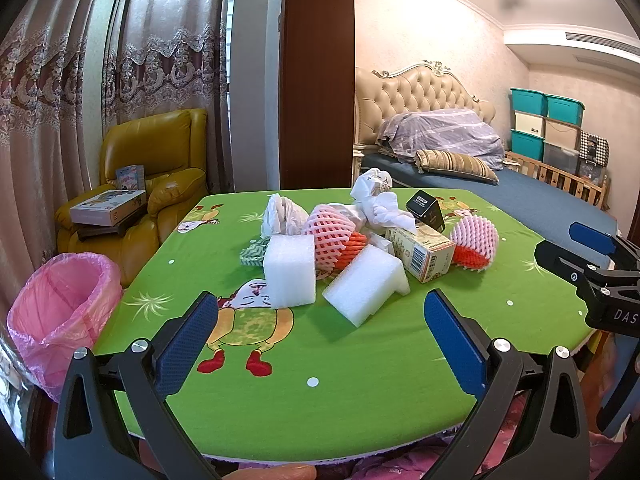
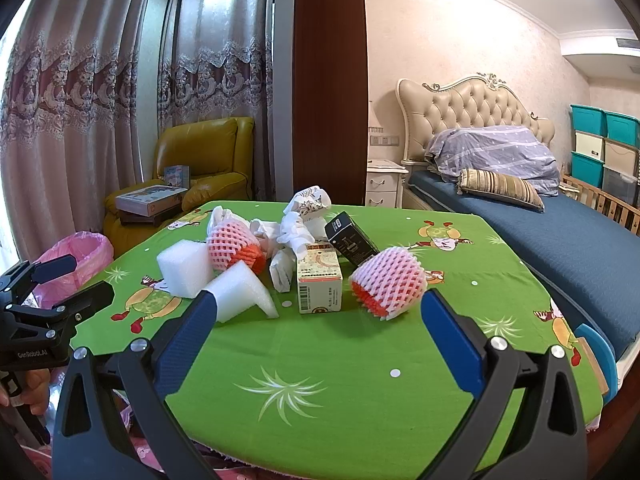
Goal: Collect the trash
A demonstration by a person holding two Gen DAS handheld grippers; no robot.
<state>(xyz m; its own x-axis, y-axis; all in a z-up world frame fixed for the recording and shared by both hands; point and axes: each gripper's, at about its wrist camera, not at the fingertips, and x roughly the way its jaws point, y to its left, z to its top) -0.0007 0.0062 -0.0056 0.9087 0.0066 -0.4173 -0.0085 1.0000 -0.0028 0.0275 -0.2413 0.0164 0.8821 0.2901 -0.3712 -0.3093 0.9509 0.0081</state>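
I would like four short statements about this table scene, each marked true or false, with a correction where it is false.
1. Both grippers, left gripper and right gripper, are open and hold nothing. True.
2. The pink-lined bin stands on the table. False: it stands beside the table, off its left edge.
3. The black box lies behind the beige carton. True.
4. Both foam fruit nets touch each other. False: one foam net lies apart on the right; the other is in the pile.

We see a bright green tablecloth [image 1: 360,380] with cartoon figures. Our foam blocks [image 1: 290,270] are white, the fruit nets [image 2: 387,282] pink and orange, the bin liner [image 1: 60,304] pink.
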